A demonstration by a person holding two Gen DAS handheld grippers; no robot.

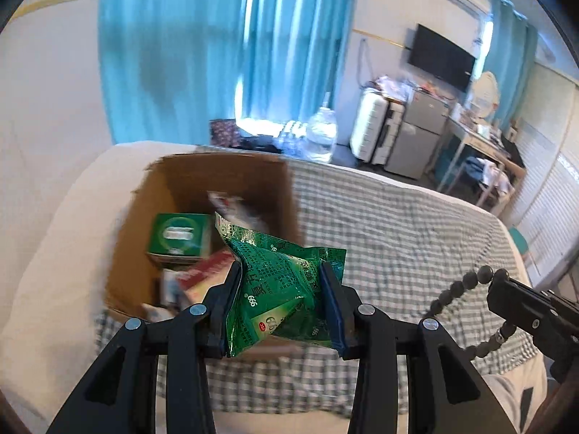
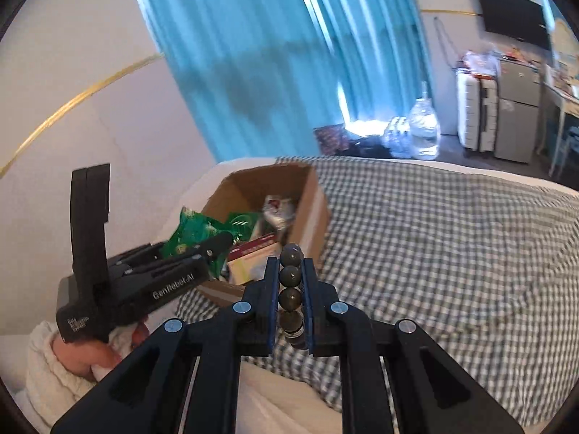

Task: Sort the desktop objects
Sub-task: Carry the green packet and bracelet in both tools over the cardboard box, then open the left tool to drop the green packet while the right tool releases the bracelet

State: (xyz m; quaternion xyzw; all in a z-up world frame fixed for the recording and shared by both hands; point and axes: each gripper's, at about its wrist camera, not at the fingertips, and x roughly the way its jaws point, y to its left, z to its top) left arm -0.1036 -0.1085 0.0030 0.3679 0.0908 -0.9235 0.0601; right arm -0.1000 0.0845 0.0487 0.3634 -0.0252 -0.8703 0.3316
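Left wrist view: our left gripper [image 1: 280, 302] pinches a crinkled green foil sachet [image 1: 278, 282]; the partly filled brown cardboard box [image 1: 202, 181] waits at eleven o'clock. Right wrist view: our right gripper [image 2: 290, 302] clamps a dark beaded bracelet [image 2: 290, 298]; both still need boxing.

Green foil sachet [image 1: 280, 289] crumpled, pinched upright above open cardboard box [image 1: 202, 181] (holding green carton, red-white packs); dark bead string [image 2: 290, 291] clamped, hanging over checked cover.
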